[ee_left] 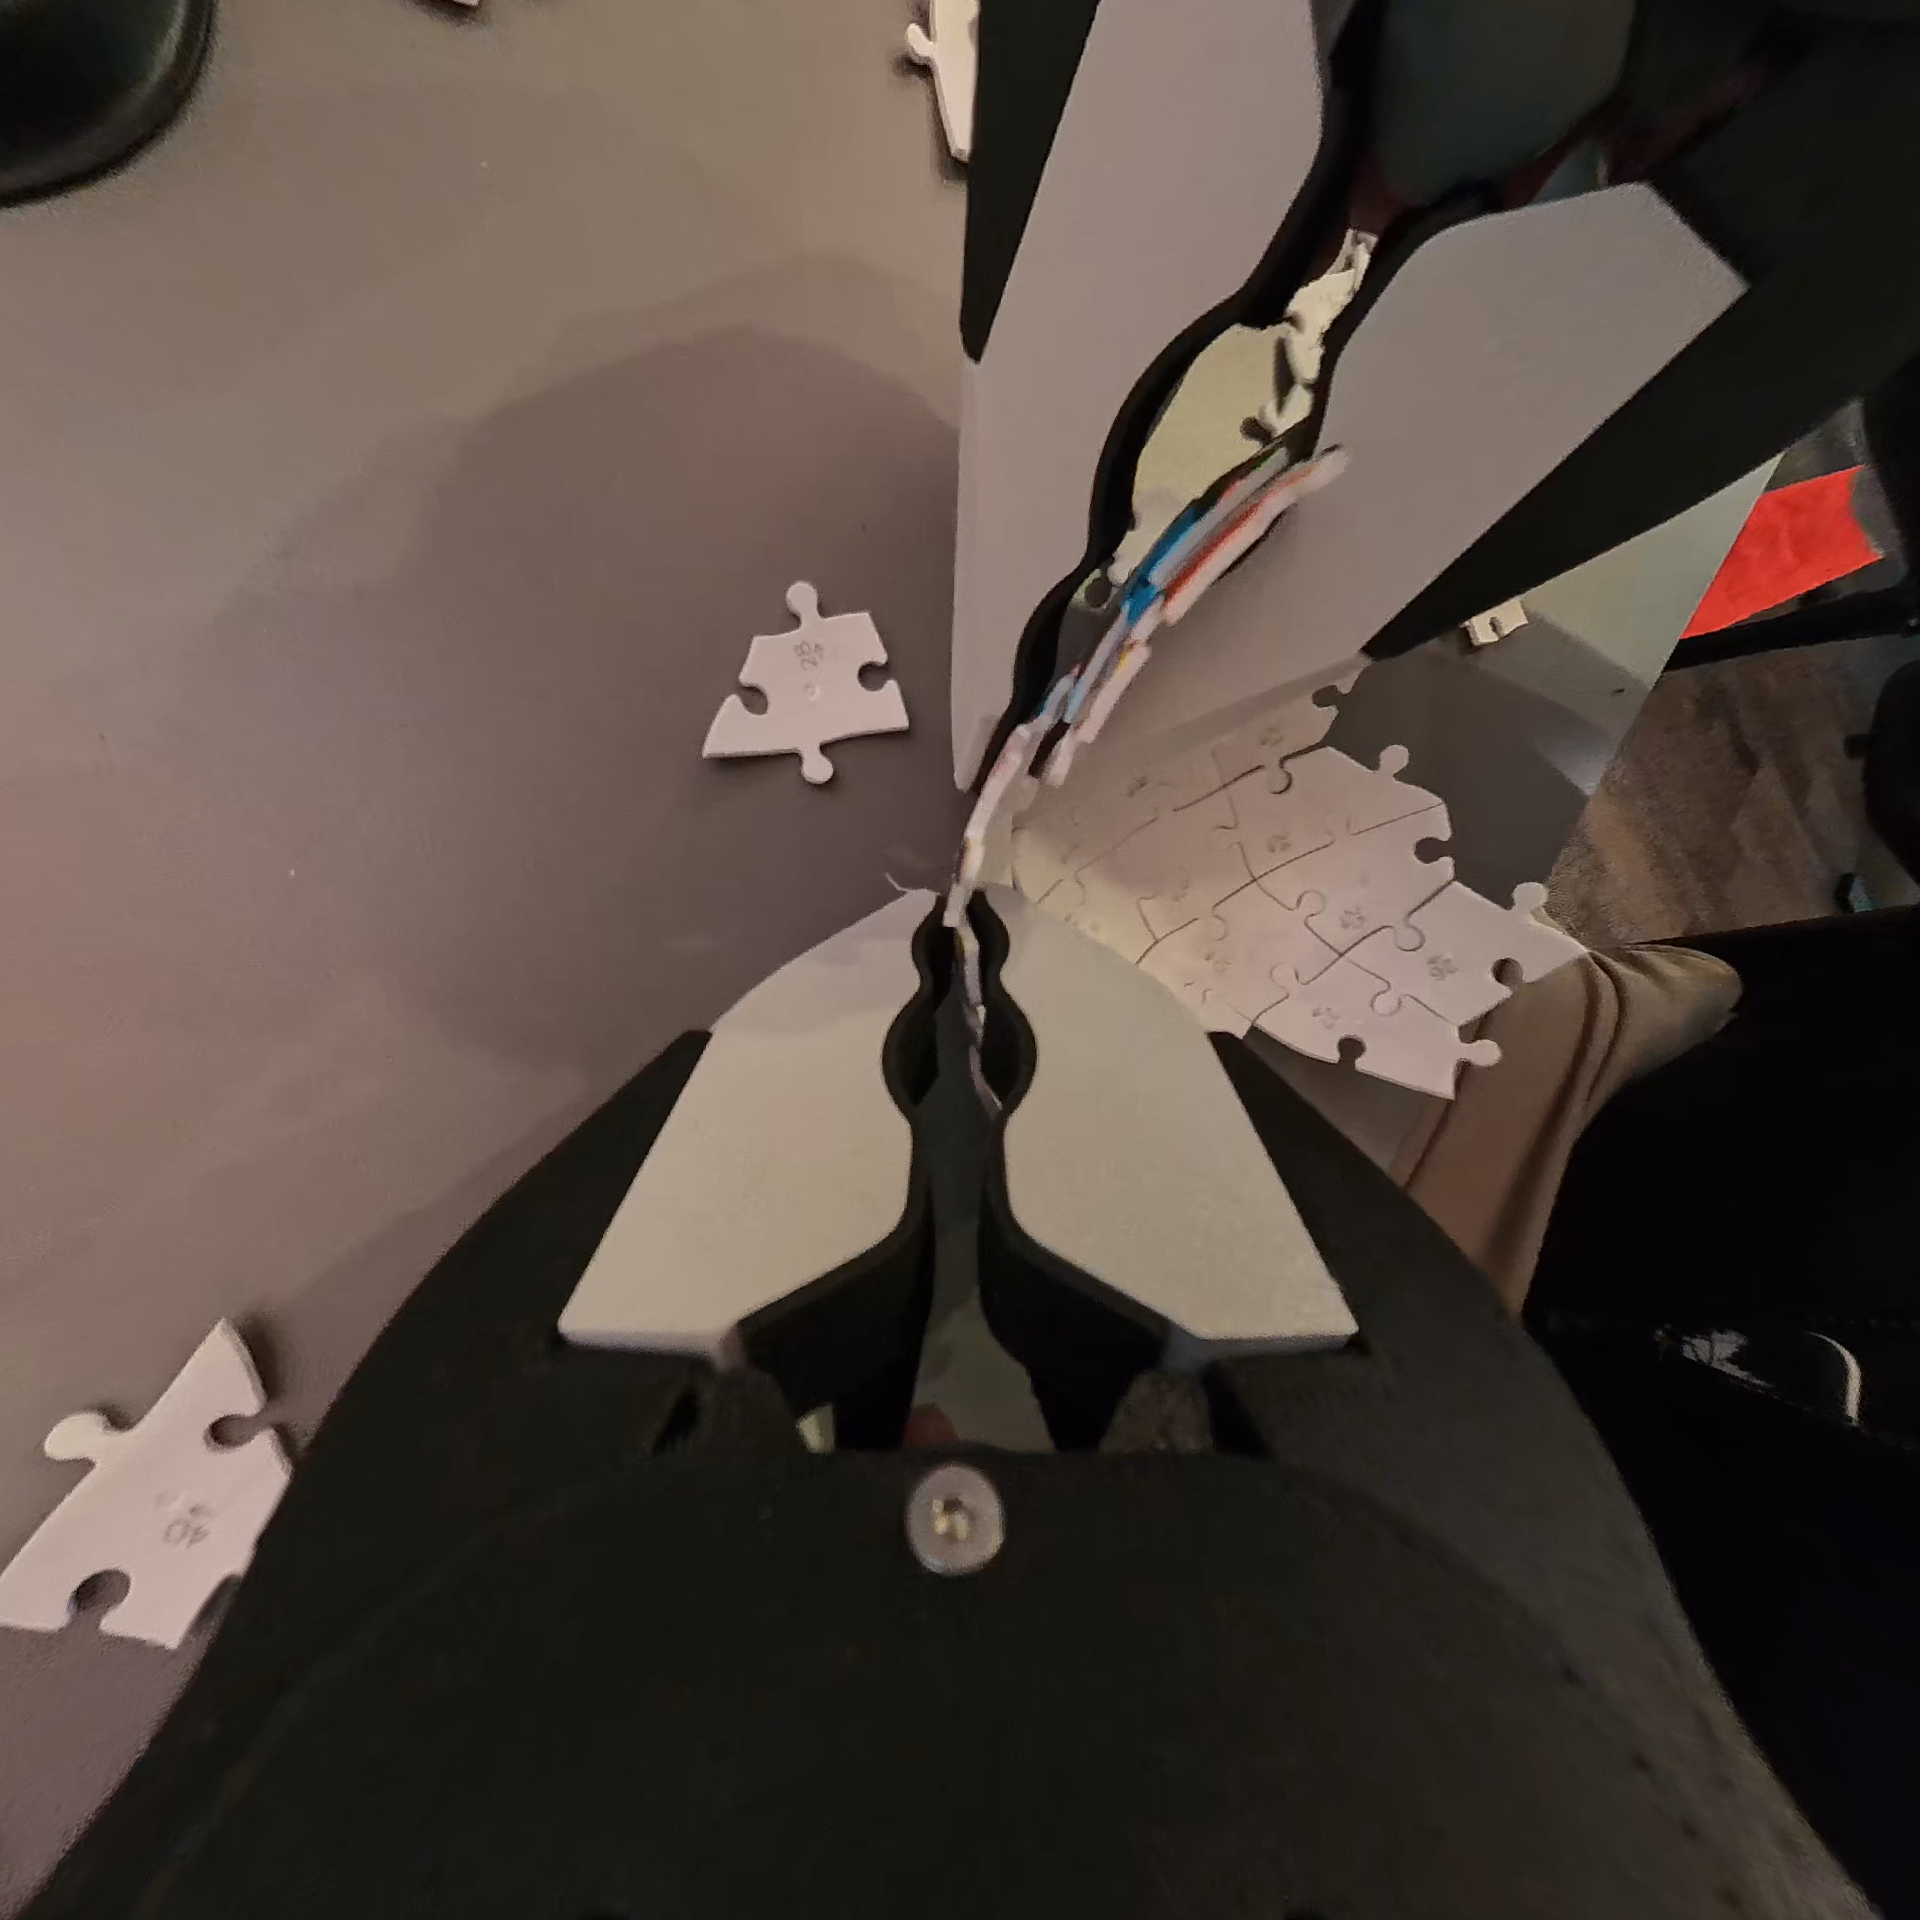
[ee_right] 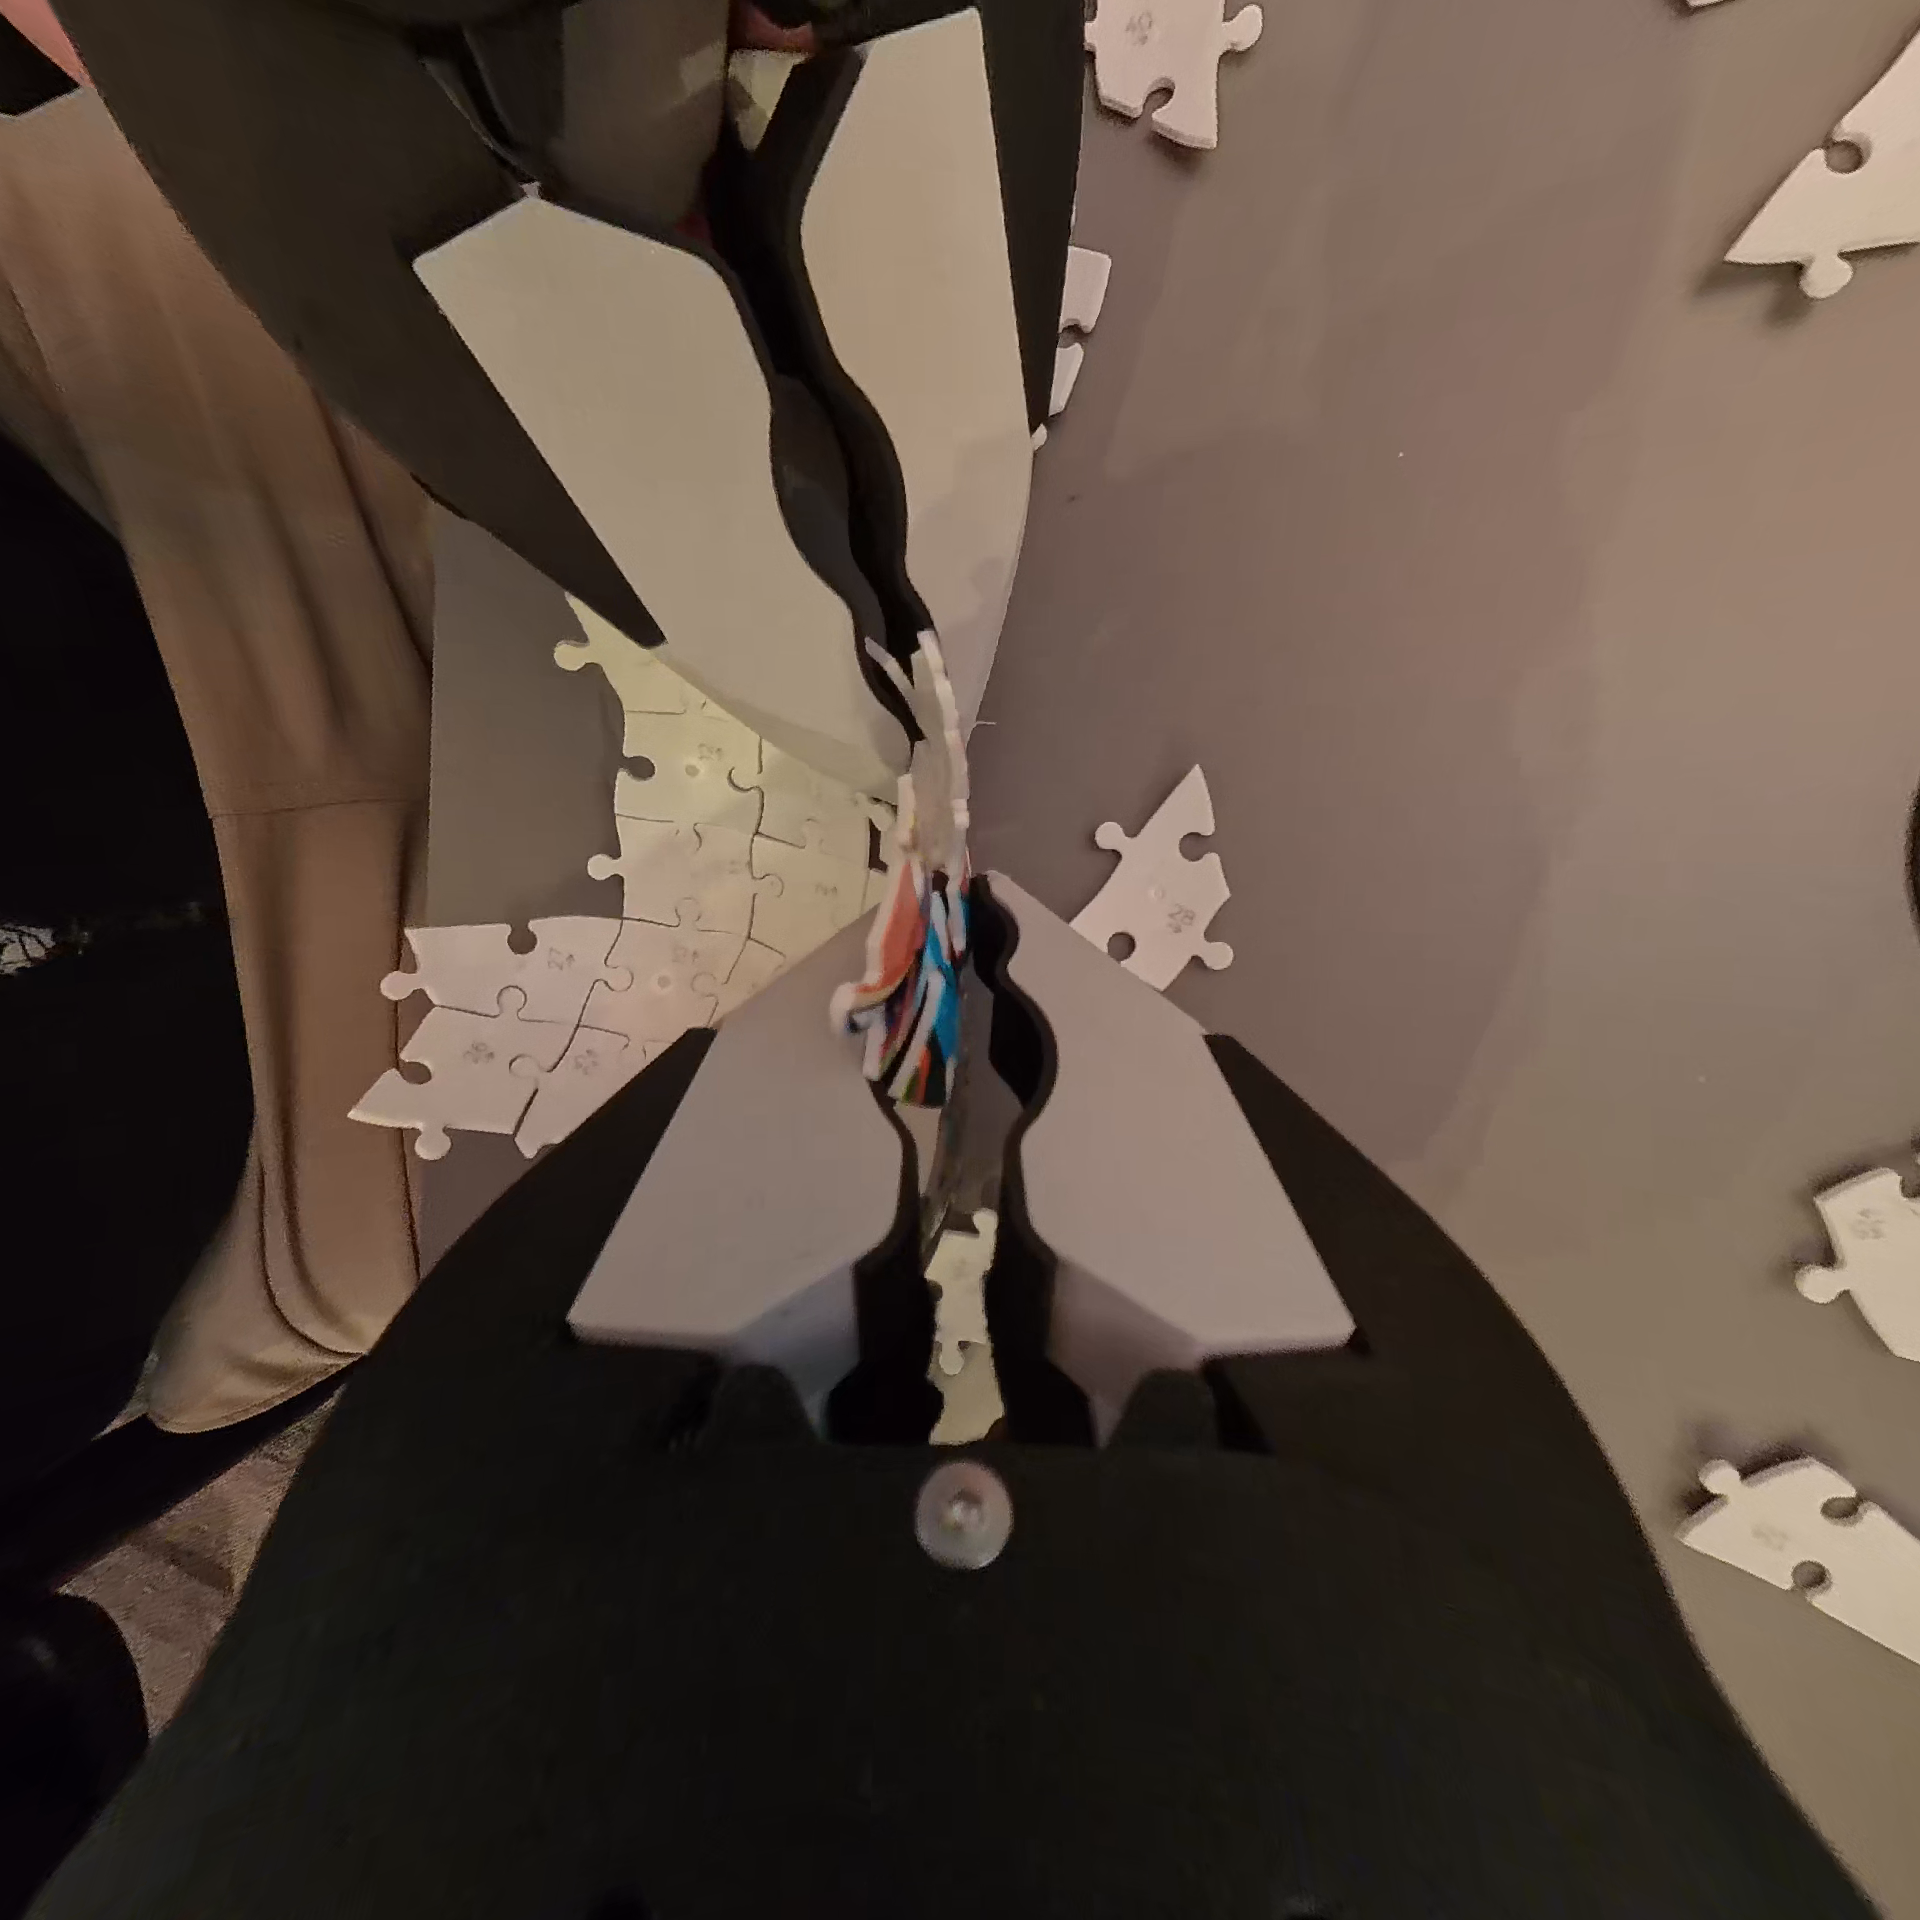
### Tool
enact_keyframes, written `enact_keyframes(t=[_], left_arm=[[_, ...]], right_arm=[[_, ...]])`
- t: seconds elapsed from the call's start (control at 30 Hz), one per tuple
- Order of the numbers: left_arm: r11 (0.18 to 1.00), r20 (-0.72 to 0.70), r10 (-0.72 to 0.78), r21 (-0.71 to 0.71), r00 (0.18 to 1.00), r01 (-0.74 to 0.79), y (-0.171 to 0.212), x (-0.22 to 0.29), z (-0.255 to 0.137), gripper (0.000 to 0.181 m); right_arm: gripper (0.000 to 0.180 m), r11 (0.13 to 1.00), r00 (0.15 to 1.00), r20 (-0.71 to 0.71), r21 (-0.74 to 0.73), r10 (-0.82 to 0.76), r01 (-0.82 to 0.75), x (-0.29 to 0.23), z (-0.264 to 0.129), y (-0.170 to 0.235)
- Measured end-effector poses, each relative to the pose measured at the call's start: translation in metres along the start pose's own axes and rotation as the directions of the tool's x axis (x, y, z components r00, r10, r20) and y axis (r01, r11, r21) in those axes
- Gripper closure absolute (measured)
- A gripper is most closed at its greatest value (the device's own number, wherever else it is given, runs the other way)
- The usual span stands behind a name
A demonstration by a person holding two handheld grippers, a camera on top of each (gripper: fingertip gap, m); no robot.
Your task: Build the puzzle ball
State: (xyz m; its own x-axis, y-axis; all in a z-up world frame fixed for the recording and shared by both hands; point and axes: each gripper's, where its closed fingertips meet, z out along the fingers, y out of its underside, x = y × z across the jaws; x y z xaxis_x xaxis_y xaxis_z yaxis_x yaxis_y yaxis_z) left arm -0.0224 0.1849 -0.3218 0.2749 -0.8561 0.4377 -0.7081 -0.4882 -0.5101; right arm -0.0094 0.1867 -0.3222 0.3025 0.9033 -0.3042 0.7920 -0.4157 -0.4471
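Fingers (ee_left: 1091, 1122) of both grippers pinch the joined puzzle-piece shell (ee_left: 1320, 914) at its edge | light, curved, seams fragile — grip near joints.

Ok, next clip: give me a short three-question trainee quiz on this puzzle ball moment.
1. True or false: both tongs, left and right, are shut on the assembled puzzle section.
2. The assembled puzzle section's visible broad face is: A) colour-printed, B) white and numbered, C) black.
3. Fill in: the loose piece nearest the tongs lies on the grey ____.

Key: 1 true; 2 B; 3 table.
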Motion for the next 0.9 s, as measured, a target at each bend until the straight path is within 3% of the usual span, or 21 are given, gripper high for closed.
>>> enact_keyframes(t=[0.9], left_arm=[[0.991,-0.05,-0.07,-0.122,0.996,0.064,0.042,0.002,-0.006,0.172]], right_arm=[[0.176,0.99,0.988,0.053,-0.013,0.142,-0.142,-0.025,0.034,-0.008]])
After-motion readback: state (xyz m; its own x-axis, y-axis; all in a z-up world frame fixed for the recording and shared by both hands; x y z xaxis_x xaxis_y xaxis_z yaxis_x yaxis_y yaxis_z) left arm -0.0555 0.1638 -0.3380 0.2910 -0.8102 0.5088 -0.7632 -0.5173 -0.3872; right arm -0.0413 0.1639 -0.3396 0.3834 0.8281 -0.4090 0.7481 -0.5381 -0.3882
